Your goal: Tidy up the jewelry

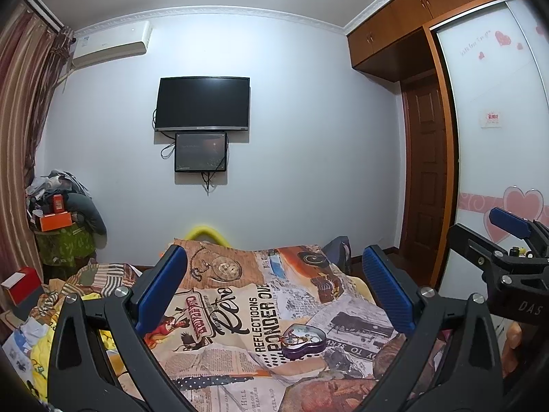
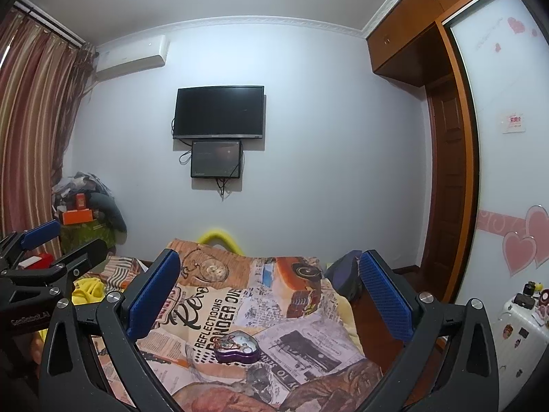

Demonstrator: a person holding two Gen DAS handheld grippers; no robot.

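A purple heart-shaped jewelry box (image 1: 303, 340) lies on the printed bedspread (image 1: 240, 309), with jewelry resting on its pale lid. It also shows in the right wrist view (image 2: 237, 346). My left gripper (image 1: 274, 288) is open and empty, held above the bed behind the box. My right gripper (image 2: 269, 293) is open and empty too, also above the bed. Each gripper shows at the edge of the other's view: the right one (image 1: 507, 240) and the left one (image 2: 44, 243).
A wall TV (image 1: 203, 103) with a smaller screen under it hangs ahead. A clutter pile (image 1: 65, 219) stands at the left by the curtain. A wardrobe (image 1: 487, 120) and door are on the right. A white cabinet (image 2: 518, 336) with small items stands at right.
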